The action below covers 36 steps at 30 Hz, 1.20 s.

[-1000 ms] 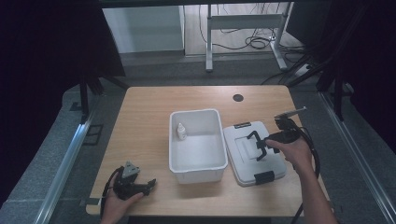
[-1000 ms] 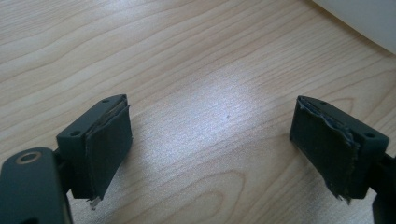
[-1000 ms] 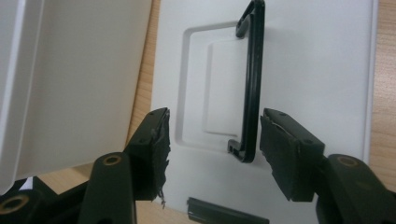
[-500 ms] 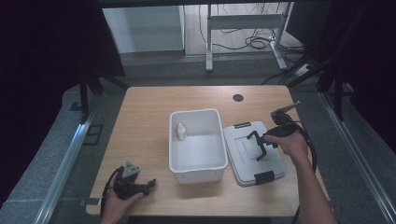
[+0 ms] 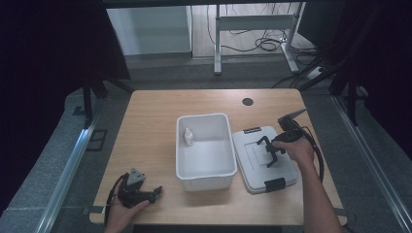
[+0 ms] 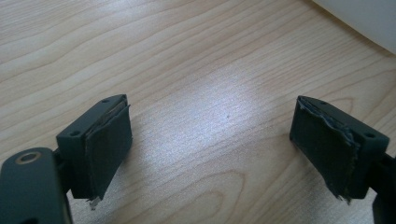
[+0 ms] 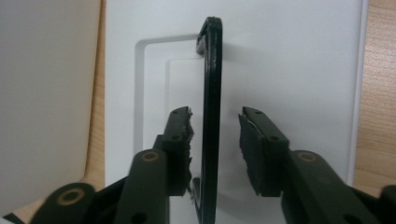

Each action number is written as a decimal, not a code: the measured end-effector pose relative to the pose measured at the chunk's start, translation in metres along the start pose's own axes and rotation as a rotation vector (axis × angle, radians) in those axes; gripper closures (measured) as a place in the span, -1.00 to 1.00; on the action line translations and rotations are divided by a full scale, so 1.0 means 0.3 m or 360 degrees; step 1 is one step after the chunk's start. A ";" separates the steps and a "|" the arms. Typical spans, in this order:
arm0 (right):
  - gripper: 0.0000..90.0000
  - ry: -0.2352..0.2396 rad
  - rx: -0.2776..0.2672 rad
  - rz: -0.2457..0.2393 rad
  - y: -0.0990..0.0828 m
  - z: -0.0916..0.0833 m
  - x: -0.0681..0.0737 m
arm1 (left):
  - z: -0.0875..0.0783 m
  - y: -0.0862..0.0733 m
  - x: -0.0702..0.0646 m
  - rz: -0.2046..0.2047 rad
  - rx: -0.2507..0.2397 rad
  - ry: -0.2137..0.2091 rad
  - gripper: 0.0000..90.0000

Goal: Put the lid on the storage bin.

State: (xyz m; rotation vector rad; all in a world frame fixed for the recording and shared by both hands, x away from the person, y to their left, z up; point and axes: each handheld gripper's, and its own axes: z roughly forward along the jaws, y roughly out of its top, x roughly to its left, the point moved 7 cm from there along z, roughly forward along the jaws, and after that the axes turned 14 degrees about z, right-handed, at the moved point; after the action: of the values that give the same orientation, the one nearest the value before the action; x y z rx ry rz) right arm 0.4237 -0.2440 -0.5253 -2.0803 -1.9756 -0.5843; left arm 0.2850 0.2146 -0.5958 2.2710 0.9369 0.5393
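A white lid (image 5: 252, 171) with a black handle (image 7: 211, 70) lies flat on the table, right of an open white bin (image 5: 204, 118). A small white bottle (image 5: 188, 137) stands inside the bin at its left wall. My right gripper (image 5: 270, 151) is down over the lid, and its jaws have just been closing around the raised handle. In the right gripper view (image 7: 215, 116) the handle stands between the pads, with a gap still visible on each side. My left gripper (image 5: 154, 191) rests near the table's front left corner, and its jaws (image 6: 212, 116) are open over bare wood.
The wooden table (image 5: 145, 126) has a round black cable hole (image 5: 248, 101) at the back. Metal rails and dark floor border the table on both sides. A desk frame and cables lie beyond the far edge.
My right gripper has come down and slightly nearer onto the lid's handle, and its jaws have narrowed around it. The left hand has not moved.
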 end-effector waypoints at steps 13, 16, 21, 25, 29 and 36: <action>0.88 0.0039 0.0001 0.0119 -0.002 0.006 0.015 | 0.000 0.000 0.000 0.0001 0.0001 0.0000 -0.71; 0.89 0.0051 0.0005 0.0157 -0.004 0.004 0.019 | 0.000 0.000 0.000 0.0000 0.0000 0.0000 -0.72; 0.89 0.0051 -0.0001 0.0175 -0.006 0.000 0.017 | 0.000 0.000 0.000 0.0001 0.0001 0.0000 -0.71; 0.89 0.0065 -0.0011 0.0184 -0.008 -0.013 0.013 | 0.000 0.000 0.000 0.0001 0.0001 0.0000 -0.71; 0.89 0.0108 -0.0034 0.0209 -0.008 -0.036 0.010 | 0.000 0.000 0.000 0.0001 0.0001 0.0000 -0.71; 0.89 0.0119 -0.0070 0.0199 -0.003 -0.081 0.023 | 0.000 0.000 0.000 0.0000 0.0001 0.0000 -0.71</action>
State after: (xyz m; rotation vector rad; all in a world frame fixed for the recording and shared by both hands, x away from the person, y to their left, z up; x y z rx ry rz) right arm 0.4195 -0.2477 -0.5006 -2.1559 -1.7933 -0.6756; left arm 0.2850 0.2147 -0.5958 2.2716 0.9371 0.5394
